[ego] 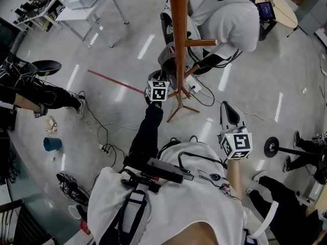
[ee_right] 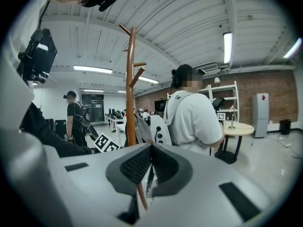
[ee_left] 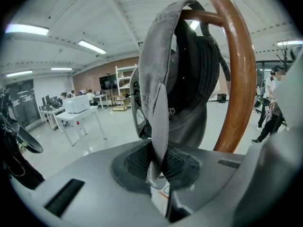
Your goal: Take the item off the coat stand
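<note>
A brown wooden coat stand (ego: pixel 179 34) rises in front of me. A grey cap (ego: pixel 167 60) hangs from one of its pegs. In the left gripper view the cap (ee_left: pixel 177 79) fills the middle, draped over a peg beside the curved pole (ee_left: pixel 240 79). My left gripper (ee_left: pixel 158 167) is shut on the cap's lower edge, the grey cloth pinched between the pads. From the head view the left gripper (ego: pixel 162 78) reaches up to the stand. My right gripper (ego: pixel 228 108) hangs to the right of the stand, apart from it. Its jaws (ee_right: pixel 150 167) are shut with nothing between them.
A person in a white shirt (ego: pixel 227 14) stands just behind the stand. A white table (ego: pixel 87 4) is at the far left and a round table (ego: pixel 278 4) at the far right. Cables and a power strip (ego: pixel 104 148) lie on the floor near a blue cup (ego: pixel 52 144).
</note>
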Available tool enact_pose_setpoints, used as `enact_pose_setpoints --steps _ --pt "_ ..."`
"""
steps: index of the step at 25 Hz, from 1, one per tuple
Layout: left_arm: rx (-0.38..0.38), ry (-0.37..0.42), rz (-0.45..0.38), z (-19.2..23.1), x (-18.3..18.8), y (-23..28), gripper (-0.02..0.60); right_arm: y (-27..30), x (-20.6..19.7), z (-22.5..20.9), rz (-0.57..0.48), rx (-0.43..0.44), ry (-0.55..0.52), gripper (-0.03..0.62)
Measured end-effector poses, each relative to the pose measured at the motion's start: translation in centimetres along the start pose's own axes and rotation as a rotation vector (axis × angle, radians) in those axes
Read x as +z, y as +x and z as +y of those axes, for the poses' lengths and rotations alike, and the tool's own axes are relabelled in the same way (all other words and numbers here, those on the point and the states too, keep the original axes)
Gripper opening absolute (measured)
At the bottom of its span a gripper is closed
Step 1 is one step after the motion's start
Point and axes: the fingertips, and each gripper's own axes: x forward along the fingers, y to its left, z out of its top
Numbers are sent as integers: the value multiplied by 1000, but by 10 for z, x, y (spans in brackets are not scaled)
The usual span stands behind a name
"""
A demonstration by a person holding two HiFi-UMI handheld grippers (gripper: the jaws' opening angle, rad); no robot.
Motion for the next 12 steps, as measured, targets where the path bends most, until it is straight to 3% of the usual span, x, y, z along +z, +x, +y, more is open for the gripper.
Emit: enact_pose_setpoints --steps 12 --pt "80 -158 -99 24 42 -29 25 -3 3 2 -14 48 1 3"
